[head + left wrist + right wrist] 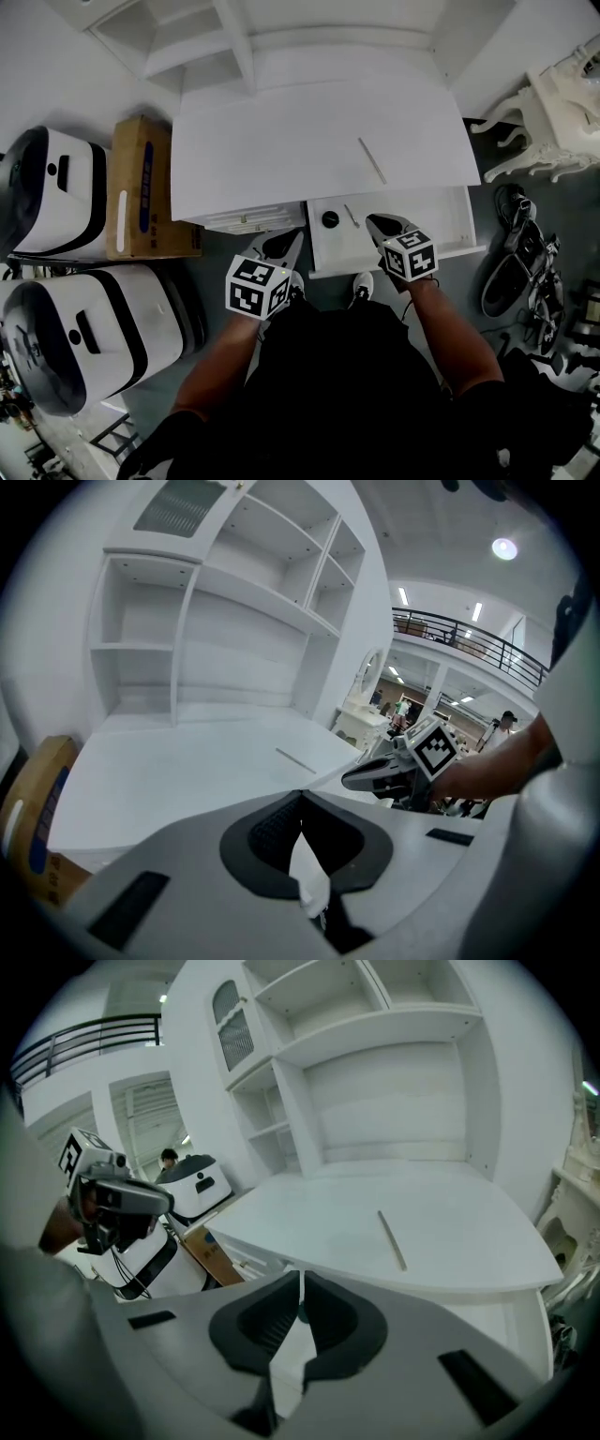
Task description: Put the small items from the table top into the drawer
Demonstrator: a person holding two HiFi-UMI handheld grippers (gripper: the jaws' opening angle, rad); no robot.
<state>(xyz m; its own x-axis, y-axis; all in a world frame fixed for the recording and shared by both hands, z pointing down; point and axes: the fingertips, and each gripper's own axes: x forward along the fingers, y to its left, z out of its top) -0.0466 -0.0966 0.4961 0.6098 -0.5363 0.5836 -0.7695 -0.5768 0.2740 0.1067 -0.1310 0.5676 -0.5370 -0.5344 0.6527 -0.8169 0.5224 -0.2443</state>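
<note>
Drawer (441,220) pulled open under the right half of the white table top (281,141). Inside the drawer, toward its left end: a small black round item (330,219), and just right of that a short thin stick (351,216). Behind the drawer, up on the table top and outside it: a longer thin rod (372,160), lying aslant. Right gripper (380,225) over the drawer's middle, tips near the short stick but clear of it, jaws pressed together with nothing between them. Left gripper (289,240) just off the drawer's left edge, in front of the shut drawer front beside it, jaws likewise closed tip to tip and carrying nothing. Marker cubes of both grippers toward the person, on the near side of the drawer front. Bare forearms running back from the drawer to a dark-clothed body. Well to the left of the drawer, against the desk's side: a brown cardboard box (141,187). Above and behind the drawer, at the back of the table top: white open shelves (197,37).
</note>
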